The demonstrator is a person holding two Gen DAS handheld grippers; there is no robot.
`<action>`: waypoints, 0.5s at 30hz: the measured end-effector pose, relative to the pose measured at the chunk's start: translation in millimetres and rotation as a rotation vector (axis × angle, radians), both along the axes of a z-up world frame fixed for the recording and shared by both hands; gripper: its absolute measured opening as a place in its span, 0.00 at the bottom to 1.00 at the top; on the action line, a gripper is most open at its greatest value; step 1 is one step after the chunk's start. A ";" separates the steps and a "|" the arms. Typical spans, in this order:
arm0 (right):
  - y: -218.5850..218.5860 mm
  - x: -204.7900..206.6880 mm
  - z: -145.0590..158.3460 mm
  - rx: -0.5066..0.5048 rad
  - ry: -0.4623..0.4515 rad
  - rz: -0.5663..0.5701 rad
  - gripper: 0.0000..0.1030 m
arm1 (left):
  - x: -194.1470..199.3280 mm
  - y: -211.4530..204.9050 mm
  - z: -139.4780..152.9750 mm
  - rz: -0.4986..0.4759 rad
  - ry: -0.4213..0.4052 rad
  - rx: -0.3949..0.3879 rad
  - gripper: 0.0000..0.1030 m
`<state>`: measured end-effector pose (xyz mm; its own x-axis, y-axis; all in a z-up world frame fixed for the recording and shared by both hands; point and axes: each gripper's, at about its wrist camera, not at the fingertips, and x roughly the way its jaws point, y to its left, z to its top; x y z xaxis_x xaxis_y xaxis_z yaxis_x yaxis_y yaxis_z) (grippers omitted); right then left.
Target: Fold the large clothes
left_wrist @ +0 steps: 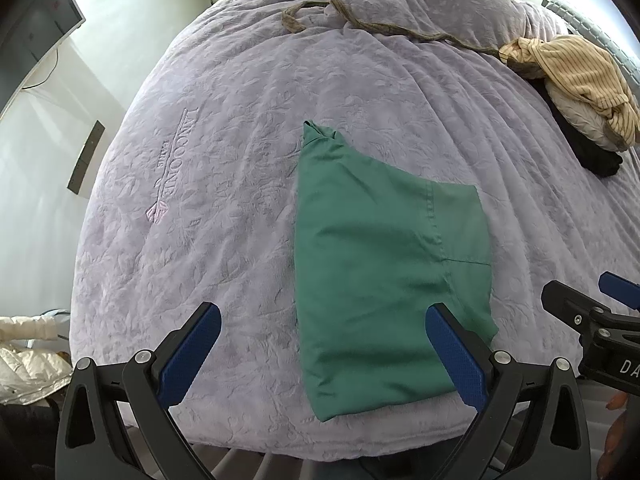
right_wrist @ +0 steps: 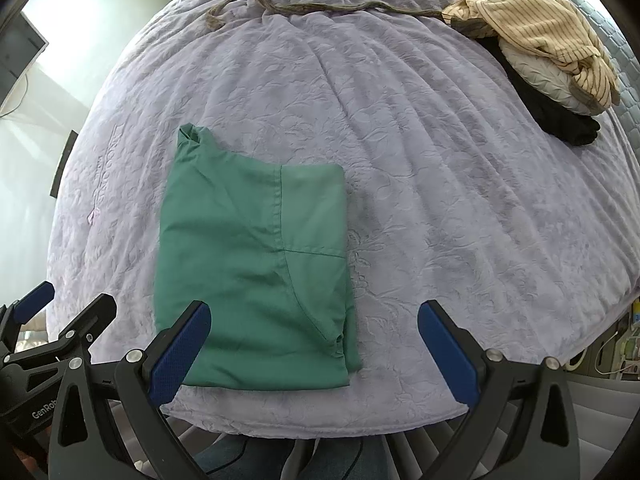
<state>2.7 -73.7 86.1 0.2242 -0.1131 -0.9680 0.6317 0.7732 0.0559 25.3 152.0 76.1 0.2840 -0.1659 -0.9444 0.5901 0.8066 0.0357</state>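
A green garment (left_wrist: 384,264) lies folded into a rough rectangle on a lilac bedspread (left_wrist: 240,128), near the bed's front edge. Seams cross its top layer, and a bunched corner sticks out at its far left end. In the right wrist view the same garment (right_wrist: 248,264) sits left of centre, flat on the bedspread (right_wrist: 460,200).

The left gripper (left_wrist: 320,356) hangs over the front edge with its jaws spread wide, holding nothing; its right blue pad (left_wrist: 456,356) overlaps the garment's near right corner in the picture, but whether it touches the cloth cannot be told. The right gripper (right_wrist: 316,356) is likewise spread wide and empty, its left pad (right_wrist: 180,356) over the garment's near left corner. Each gripper shows at the edge of the other's view.

Embroidered on the bedspread to the left of the garment is "LANCOONE" (left_wrist: 176,156), with a smaller line beneath it, too small to read. The left gripper's body reads "GenRob" (right_wrist: 44,410), cut off at the frame edge; the right gripper's body shows "DA" (left_wrist: 628,366), also cut off.

At the far right of the bed lies a pile of clothes (right_wrist: 552,52): striped tan fabric over pale and black pieces. A brownish cord (right_wrist: 320,9) trails across the far side.
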 end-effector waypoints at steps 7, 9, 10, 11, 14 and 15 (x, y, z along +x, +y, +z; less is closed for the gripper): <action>-1.9 0.1 0.3 0.000 0.000 0.004 1.00 | -2.0 0.6 0.6 0.001 -0.002 -0.002 0.99; -2.2 0.1 0.2 0.000 0.000 0.004 1.00 | -3.0 0.6 1.1 0.001 -0.003 -0.002 0.99; -2.6 0.2 0.4 0.000 0.000 0.005 1.00 | -3.4 0.4 1.1 0.003 -0.002 -0.002 0.99; -2.7 0.3 0.2 0.002 0.000 0.005 1.00 | -3.5 0.4 1.1 0.002 -0.002 -0.003 0.99; -3.4 0.3 0.3 0.000 0.001 0.007 1.00 | -3.9 0.2 1.1 0.003 -0.002 -0.002 0.99; -3.4 0.3 0.0 0.002 0.000 0.007 1.00 | -4.0 0.2 1.1 0.003 -0.002 -0.002 0.99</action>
